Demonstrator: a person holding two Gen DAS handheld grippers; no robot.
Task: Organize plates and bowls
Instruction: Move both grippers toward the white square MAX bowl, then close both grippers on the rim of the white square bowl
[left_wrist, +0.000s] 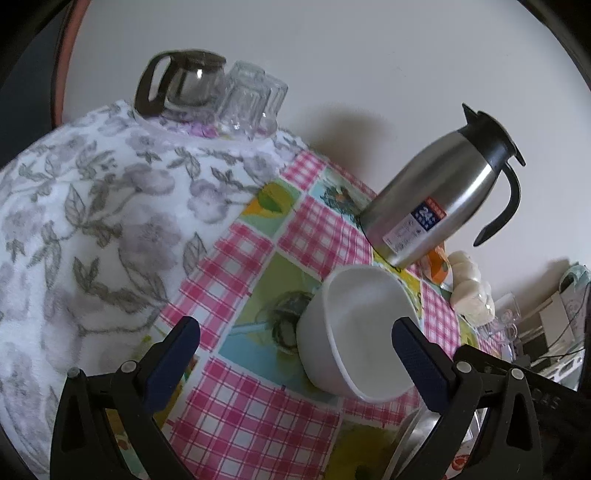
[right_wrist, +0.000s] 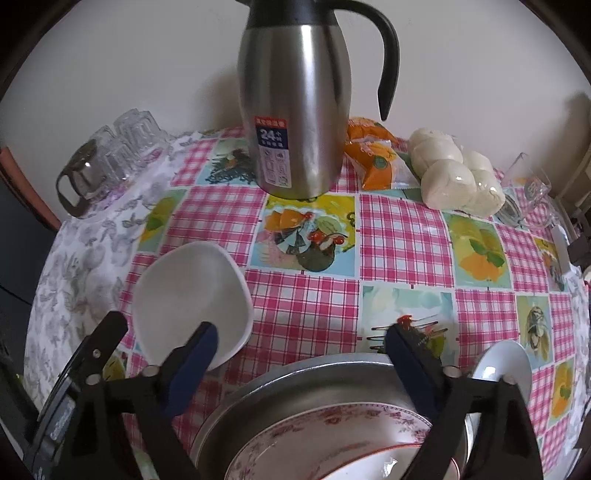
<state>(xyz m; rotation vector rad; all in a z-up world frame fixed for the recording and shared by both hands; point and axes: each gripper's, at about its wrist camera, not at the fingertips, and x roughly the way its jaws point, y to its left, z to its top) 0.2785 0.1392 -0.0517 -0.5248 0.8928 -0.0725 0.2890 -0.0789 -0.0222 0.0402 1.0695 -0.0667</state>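
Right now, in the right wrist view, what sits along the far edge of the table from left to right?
Glass coffee pot → upturned drinking glasses → steel thermal jug → orange snack packet → bag of white buns → clear glass mug.

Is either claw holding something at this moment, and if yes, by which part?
Nothing is held. The left claw stands open around the white bowl without pressing it; the right claw is open above the metal basin.

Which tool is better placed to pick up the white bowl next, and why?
Probably left. The white bowl sits just ahead of the open left tool, partly between its fingers. The right tool hangs over the metal basin, bowl off to its side.
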